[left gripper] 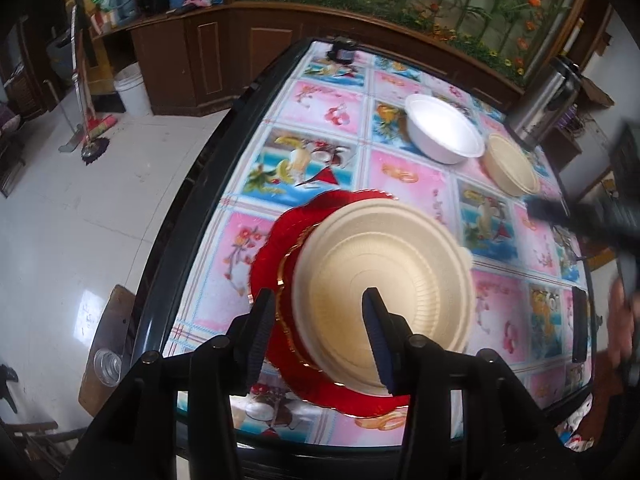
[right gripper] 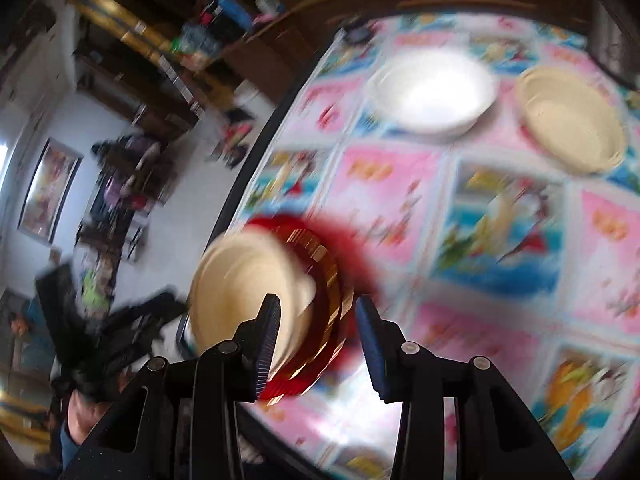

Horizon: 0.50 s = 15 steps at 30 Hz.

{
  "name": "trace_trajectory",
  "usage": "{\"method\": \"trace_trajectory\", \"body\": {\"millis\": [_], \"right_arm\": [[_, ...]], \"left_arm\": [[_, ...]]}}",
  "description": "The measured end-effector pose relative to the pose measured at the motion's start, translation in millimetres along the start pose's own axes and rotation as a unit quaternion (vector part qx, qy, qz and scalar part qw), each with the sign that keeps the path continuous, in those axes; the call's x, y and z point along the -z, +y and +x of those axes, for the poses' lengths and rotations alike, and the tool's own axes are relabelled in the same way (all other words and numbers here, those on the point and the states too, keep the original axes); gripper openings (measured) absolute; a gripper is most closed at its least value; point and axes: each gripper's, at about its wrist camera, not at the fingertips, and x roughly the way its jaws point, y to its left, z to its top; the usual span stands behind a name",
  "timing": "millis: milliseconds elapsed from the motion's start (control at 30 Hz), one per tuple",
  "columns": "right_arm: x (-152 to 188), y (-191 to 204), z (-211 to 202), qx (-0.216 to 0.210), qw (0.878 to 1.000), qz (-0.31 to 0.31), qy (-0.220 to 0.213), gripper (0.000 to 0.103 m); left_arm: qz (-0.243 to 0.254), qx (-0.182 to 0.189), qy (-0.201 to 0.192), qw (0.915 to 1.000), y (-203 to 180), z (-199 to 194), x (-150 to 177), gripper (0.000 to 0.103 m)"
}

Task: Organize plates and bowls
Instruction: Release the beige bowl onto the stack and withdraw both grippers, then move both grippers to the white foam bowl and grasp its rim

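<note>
A beige bowl [left gripper: 384, 292] sits on a red scalloped plate [left gripper: 276, 248] near the table's near-left edge. My left gripper [left gripper: 318, 336] is open just above them, its fingers astride the bowl's near rim. A white bowl [left gripper: 444, 128] and a second beige bowl [left gripper: 512, 164] stand at the far right. In the blurred right wrist view my right gripper [right gripper: 316, 344] is open over the red plate [right gripper: 332, 280], beside the beige bowl [right gripper: 244, 280]; the white bowl [right gripper: 432, 92] and the other beige bowl [right gripper: 572, 116] lie beyond.
The table [left gripper: 320, 128] has a colourful picture tablecloth and a dark rim. A steel thermos [left gripper: 548, 100] stands at the far right. A dark phone-like object [left gripper: 580, 324] lies near the right edge. A white bucket [left gripper: 132, 92] and a broom [left gripper: 92, 128] are on the floor at left.
</note>
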Motion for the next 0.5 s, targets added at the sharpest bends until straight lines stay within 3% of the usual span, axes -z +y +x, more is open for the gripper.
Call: {"method": "trace_trajectory", "body": {"millis": [167, 500], "right_arm": [[-60.7, -21.0, 0.5, 0.041, 0.999, 0.019, -0.022, 0.043], [-149.6, -48.5, 81.0, 0.111, 0.993, 0.02, 0.029, 0.043]], "left_arm": [[0.028, 0.012, -0.001, 0.9995, -16.6, -2.0, -2.2, 0.046], [0.039, 0.014, 0.017, 0.999, -14.7, 4.9, 6.9, 0.046]]}}
